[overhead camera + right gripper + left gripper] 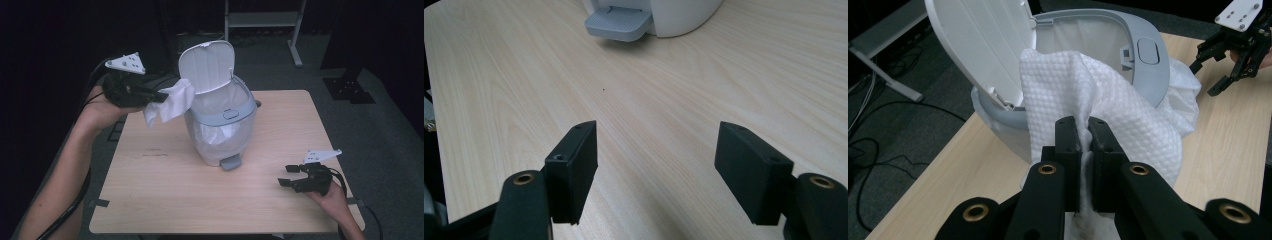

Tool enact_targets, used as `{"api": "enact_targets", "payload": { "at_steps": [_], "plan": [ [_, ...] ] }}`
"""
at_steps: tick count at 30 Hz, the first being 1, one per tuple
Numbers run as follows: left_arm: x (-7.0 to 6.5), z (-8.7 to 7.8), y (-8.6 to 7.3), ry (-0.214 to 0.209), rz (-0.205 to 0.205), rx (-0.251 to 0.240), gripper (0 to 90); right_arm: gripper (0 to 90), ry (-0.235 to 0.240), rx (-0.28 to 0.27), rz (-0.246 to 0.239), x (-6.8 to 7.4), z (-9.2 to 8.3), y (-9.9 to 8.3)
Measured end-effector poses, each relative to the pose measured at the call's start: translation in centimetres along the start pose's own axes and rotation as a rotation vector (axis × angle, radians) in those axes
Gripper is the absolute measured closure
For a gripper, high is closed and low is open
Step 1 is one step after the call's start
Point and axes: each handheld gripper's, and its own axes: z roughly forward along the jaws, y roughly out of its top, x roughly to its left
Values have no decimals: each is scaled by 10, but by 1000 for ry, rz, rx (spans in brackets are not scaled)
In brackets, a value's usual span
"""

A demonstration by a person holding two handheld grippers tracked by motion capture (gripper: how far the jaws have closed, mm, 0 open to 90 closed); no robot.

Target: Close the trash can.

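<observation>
A small white pedal bin (220, 117) stands in the middle of the wooden table (165, 195) with its lid (206, 64) tipped up and a white liner inside. My left gripper (161, 97) is shut on a white paper towel (170, 102), held in the air just left of the bin's open mouth. In the left gripper view the towel (1083, 95) hangs in front of the bin rim (1148, 55), pinched between the jaws. My right gripper (287, 176) rests low near the table's front right, open, with nothing between its fingers (574, 165).
The bin's grey foot pedal (230, 162) (619, 22) faces the table's front edge. A metal frame (262, 22) stands on the dark floor behind the table. Cables lie on the floor at the left (878, 150).
</observation>
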Motion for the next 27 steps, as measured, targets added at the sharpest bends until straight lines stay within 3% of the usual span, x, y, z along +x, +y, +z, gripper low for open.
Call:
{"api": "enact_targets", "payload": {
  "at_steps": [27],
  "plan": [
    [9, 50, 35, -58, 34, 40, 842, 324, 2, 3, -5, 1, 0, 0]
  ]
}}
